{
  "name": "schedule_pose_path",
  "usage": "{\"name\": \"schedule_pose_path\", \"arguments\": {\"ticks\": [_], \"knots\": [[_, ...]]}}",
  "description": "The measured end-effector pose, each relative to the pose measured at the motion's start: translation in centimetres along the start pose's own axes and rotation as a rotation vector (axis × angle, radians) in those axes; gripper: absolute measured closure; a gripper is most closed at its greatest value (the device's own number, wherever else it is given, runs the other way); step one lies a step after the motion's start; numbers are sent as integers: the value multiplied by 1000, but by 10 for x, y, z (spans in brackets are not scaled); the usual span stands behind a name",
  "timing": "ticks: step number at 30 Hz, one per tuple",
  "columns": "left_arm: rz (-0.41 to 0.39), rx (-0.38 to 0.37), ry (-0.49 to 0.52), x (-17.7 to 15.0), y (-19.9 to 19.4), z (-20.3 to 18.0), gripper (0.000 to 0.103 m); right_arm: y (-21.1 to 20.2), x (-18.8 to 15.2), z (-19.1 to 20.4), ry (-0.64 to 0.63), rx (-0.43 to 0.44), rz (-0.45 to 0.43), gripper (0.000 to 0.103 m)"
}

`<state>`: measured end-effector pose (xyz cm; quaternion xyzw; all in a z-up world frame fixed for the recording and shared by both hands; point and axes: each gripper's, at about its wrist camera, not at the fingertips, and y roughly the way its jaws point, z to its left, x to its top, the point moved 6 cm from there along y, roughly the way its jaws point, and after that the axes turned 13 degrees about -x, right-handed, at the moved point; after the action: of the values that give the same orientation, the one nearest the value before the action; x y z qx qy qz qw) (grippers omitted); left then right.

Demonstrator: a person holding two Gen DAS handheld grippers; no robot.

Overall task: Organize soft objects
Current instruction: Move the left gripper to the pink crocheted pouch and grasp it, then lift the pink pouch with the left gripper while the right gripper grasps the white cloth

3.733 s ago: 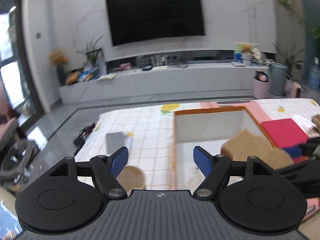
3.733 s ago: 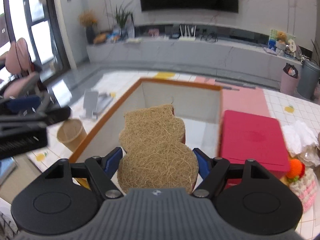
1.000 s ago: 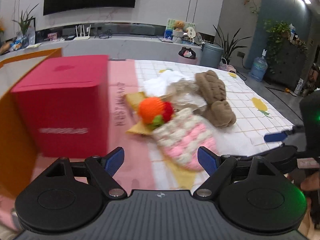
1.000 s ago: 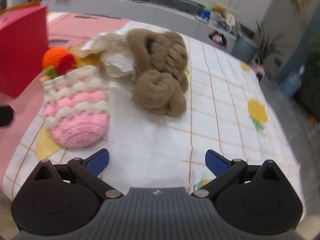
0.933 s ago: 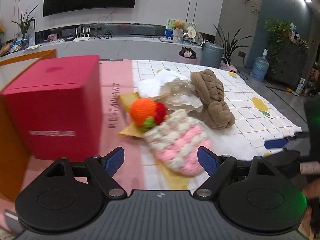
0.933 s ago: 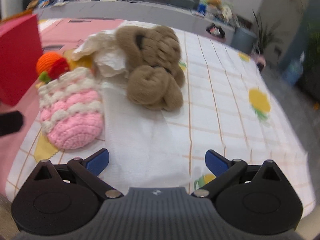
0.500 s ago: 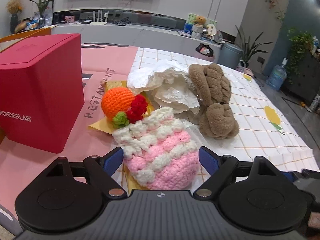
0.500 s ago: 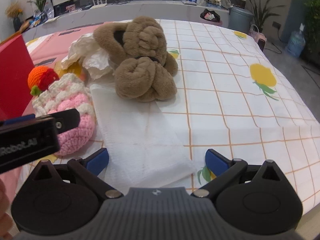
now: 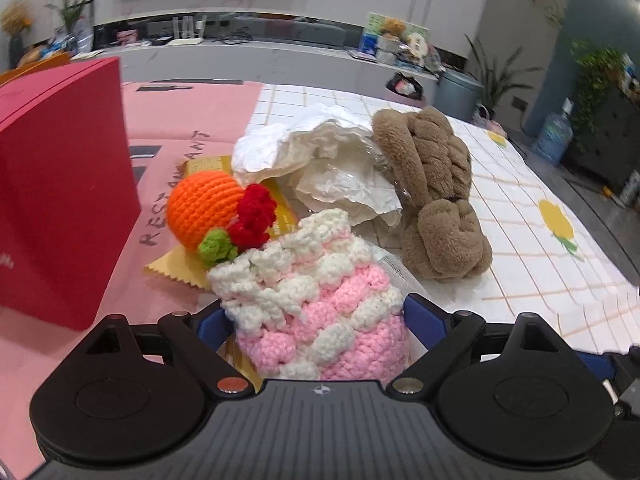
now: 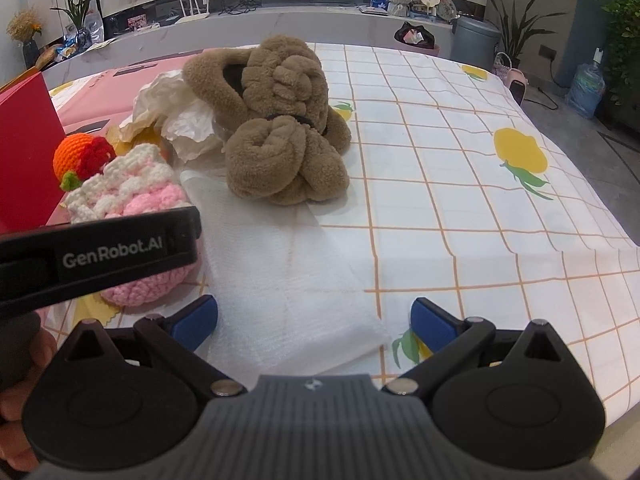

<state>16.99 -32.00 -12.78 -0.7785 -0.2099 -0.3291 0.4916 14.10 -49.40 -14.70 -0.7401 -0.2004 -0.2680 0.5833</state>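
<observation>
A pink-and-white crocheted pouch (image 9: 320,300) lies on the checked tablecloth, with an orange crocheted ball (image 9: 204,208) at its far end. My left gripper (image 9: 318,322) is open wide, and the pouch's near end sits between its blue pads without being squeezed. In the right wrist view one left finger (image 10: 100,252) crosses in front of the pouch (image 10: 132,196). A brown plush toy (image 10: 280,128) lies behind a white foam sheet (image 10: 288,264). My right gripper (image 10: 315,318) hangs open over the sheet's near end, holding nothing.
A red box (image 9: 60,200) stands to the left on a pink mat (image 9: 192,120). Crumpled white paper (image 9: 328,160) and a yellow cloth (image 9: 176,268) lie among the soft things. The table edge (image 10: 600,264) drops away on the right. A person's hand (image 10: 20,360) holds the left gripper.
My left gripper has come down and forward, so the pink pouch now lies between its fingers. In the right wrist view its finger has slid further across the pouch; the right gripper stays over the sheet.
</observation>
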Motion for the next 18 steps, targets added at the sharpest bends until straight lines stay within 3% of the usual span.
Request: {"name": "schedule_pose_path", "arguments": {"ticks": [5, 11, 15, 18], "knots": [[42, -76, 24, 1, -4, 4, 18, -1, 0, 1, -11, 3, 7, 3], [83, -116, 66, -1, -11, 8, 32, -6, 0, 6, -41, 20, 4, 12], [133, -119, 151, -7, -22, 10, 42, -10, 0, 10, -51, 22, 8, 16], [172, -160, 148, -12, -35, 21, 48, -14, -1, 17, -100, 38, 4, 17]]}}
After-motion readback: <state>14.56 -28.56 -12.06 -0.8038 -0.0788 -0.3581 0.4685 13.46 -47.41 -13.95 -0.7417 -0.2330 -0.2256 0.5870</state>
